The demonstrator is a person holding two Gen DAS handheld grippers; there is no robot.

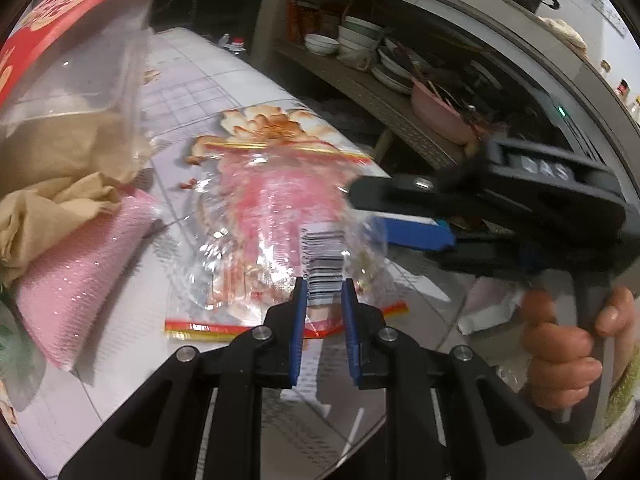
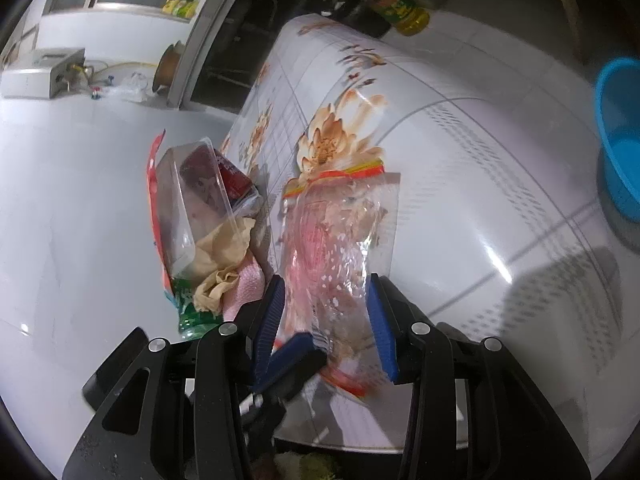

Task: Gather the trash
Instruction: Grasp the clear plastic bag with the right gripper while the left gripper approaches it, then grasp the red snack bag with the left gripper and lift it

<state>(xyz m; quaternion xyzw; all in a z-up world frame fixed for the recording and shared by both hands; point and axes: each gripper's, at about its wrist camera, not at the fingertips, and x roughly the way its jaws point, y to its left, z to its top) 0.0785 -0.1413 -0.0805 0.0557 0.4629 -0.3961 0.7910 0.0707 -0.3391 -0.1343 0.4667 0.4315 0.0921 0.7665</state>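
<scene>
A clear crinkled plastic bag with pink print, a barcode label and red-yellow strips lies on the flowered tablecloth. My left gripper is shut on the bag's near edge at the barcode. From the right, my right gripper clamps the bag's side, with a person's hand on its handle. In the right wrist view the bag fills the gap of the right gripper, and a blue pad of the left gripper meets its lower corner.
Beside the bag lies a trash pile: a clear plastic box, crumpled brown paper, a pink mesh sheet and a red wrapper. Bowls fill a shelf behind. A blue basin and an oil bottle stand beyond the table.
</scene>
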